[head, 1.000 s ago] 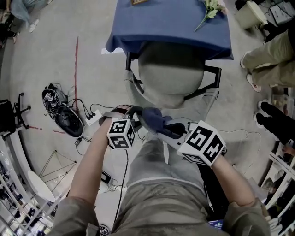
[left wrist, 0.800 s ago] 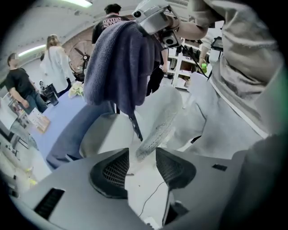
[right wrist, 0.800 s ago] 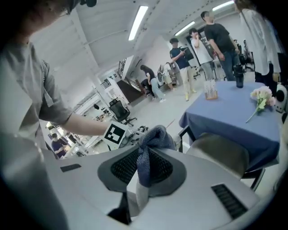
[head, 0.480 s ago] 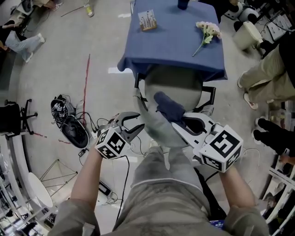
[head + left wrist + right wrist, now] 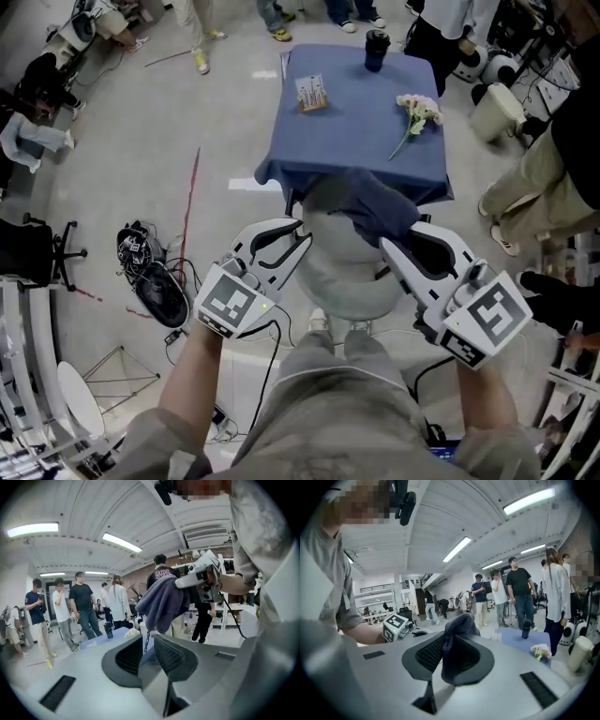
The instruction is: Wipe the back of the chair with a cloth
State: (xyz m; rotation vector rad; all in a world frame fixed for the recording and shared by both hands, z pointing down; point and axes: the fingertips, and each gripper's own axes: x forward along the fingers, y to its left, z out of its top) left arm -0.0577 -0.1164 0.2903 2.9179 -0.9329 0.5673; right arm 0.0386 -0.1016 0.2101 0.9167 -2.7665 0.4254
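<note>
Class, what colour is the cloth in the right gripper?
Dark blue cloth, clearest in the head view.

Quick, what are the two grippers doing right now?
Left hand-held gripper: open a little, jaws just been closing, nothing between them.
Right hand-held gripper: shut on the dark blue cloth.

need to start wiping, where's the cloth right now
The cloth is pinched in the right gripper, right of centre in the head view, over the chair back, near the blue table.

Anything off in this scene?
Nothing damaged or spilled. Only a loose tangle of cables on the floor left of the chair, and a flower sprig lying flat on the blue table.
</note>
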